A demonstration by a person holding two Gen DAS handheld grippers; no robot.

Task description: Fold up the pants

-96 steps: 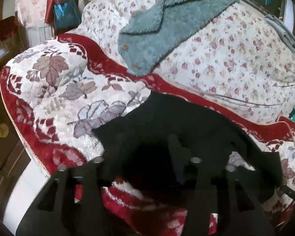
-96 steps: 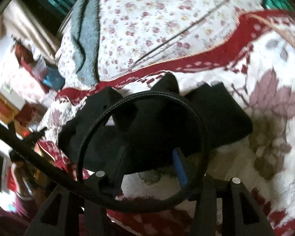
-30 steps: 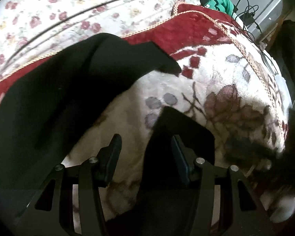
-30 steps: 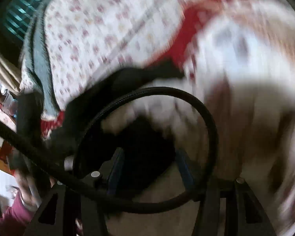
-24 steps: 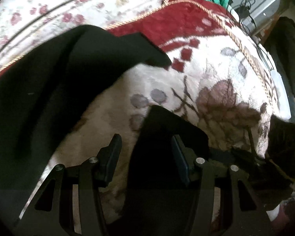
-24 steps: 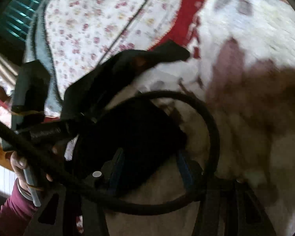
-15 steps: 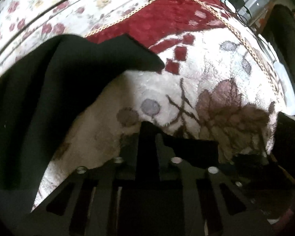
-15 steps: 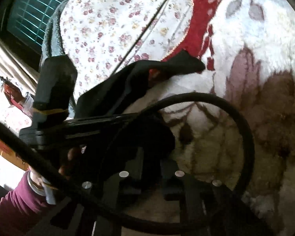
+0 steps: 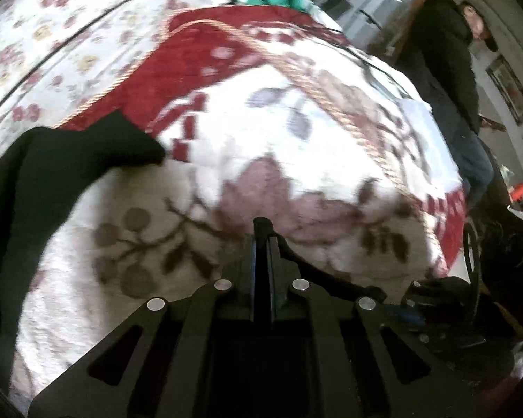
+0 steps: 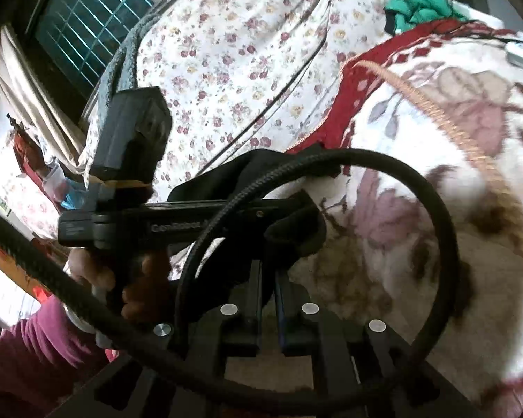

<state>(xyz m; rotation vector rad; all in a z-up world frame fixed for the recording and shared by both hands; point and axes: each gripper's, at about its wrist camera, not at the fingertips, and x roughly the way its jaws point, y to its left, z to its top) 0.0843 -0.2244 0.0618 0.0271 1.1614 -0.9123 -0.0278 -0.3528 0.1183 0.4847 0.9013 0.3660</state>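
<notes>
The black pants (image 9: 35, 174) lie on a red and white floral blanket (image 9: 261, 132), spread to the left in the left wrist view. My left gripper (image 9: 261, 240) is shut on a thin edge of the black fabric, lifted above the blanket. In the right wrist view my right gripper (image 10: 266, 278) is shut on a bunched fold of the pants (image 10: 293, 230). The left gripper's body (image 10: 177, 223) shows there, held by a hand, level with that fold. A black cable (image 10: 418, 188) loops in front of the lens.
A floral bedsheet (image 10: 244, 52) covers the bed behind the blanket. A green cloth (image 10: 418, 3) lies at the far edge. A person in dark clothes (image 9: 446, 80) stands at the right. A barred window (image 10: 87, 24) is at the back left.
Both grippers went from open around the pants fabric to shut on it. The left wrist view has swung right and up, with the fabric pulled along.
</notes>
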